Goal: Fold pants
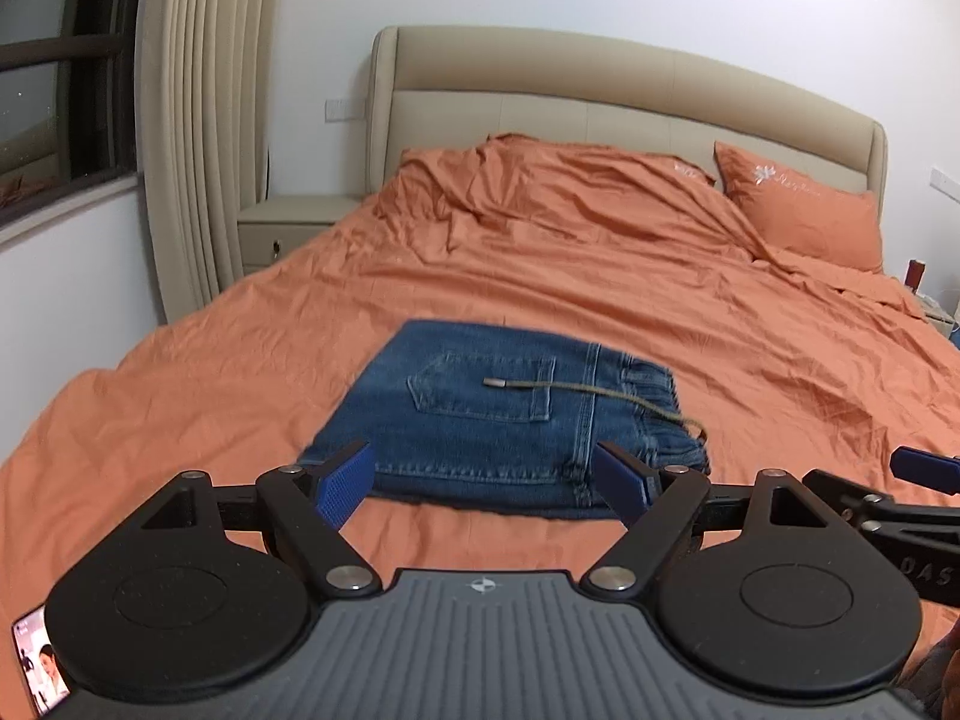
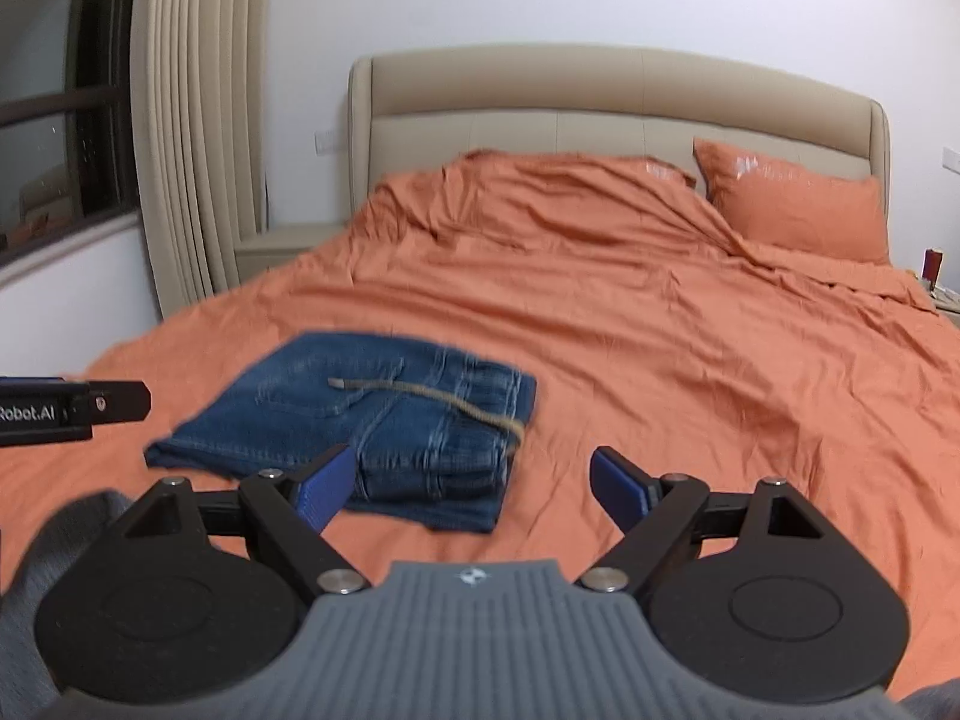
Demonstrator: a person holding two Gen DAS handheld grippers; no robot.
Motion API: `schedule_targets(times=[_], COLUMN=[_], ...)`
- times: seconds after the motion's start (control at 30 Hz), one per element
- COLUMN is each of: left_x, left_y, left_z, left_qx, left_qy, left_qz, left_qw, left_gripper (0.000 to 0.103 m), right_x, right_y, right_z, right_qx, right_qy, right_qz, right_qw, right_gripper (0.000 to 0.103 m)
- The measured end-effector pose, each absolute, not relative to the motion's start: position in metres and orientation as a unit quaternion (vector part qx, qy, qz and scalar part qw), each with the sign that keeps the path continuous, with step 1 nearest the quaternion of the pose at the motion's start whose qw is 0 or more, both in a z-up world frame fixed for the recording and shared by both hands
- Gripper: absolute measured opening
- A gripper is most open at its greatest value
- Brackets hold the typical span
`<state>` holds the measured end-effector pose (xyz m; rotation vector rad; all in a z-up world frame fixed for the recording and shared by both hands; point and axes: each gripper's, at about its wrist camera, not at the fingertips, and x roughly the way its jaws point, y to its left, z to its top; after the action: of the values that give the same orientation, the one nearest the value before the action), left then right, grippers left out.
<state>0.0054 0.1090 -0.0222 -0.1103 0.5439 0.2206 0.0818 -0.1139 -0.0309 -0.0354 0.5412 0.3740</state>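
Jeans: the jeans (image 1: pixel 498 420) lie folded into a compact stack on the orange bedspread (image 1: pixel 600 300), near the foot of the bed, back pocket up
Drawstring: a tan cord (image 1: pixel 576 393) trails loose across the pocket from the waistband at the right side of the stack
Left gripper: the left gripper (image 1: pixel 486 483) hangs just short of the near edge of the jeans, fingers spread wide, gripping nothing
Right gripper: the right gripper (image 2: pixel 465 486) is likewise spread and empty, near the thick waistband corner of the jeans (image 2: pixel 360 420)
Step in hand: the folding looks finished or nearly so; what may remain is a tidy-up
Doing it well: tuck the cord inside, then press the layers flat from above without dragging the top layer askew
Around: a pillow (image 1: pixel 804 204) and rumpled bedding by the headboard (image 1: pixel 600 84), a nightstand (image 1: pixel 288 228) by the curtain (image 1: pixel 198 120), all well apart from the jeans
In the way: nothing lies between the grippers and the stack; the creased bedspread could ruck up if the stack is slid
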Motion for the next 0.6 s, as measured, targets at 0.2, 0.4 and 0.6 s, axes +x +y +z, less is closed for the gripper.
schedule_targets(times=[0.2,0.4,0.6], left_x=[0.016,0.018,0.017], left_y=[0.105,0.106,0.103], left_z=[-0.046,-0.056,-0.058], left_qx=[-0.036,-0.033,-0.020], left_qy=[0.289,0.295,0.295], left_qz=[0.116,0.120,0.122], left_qw=[0.949,0.947,0.948], left_gripper=[0.096,0.096,0.096], right_x=[0.091,0.094,0.097], right_y=[-0.098,-0.096,-0.098], right_z=[-0.056,-0.070,-0.073], right_qx=[-0.037,-0.032,-0.025], right_qy=[0.293,0.309,0.311], right_qz=[0.177,0.167,0.161], right_qw=[0.939,0.936,0.936], right_gripper=[0.082,0.082,0.082])
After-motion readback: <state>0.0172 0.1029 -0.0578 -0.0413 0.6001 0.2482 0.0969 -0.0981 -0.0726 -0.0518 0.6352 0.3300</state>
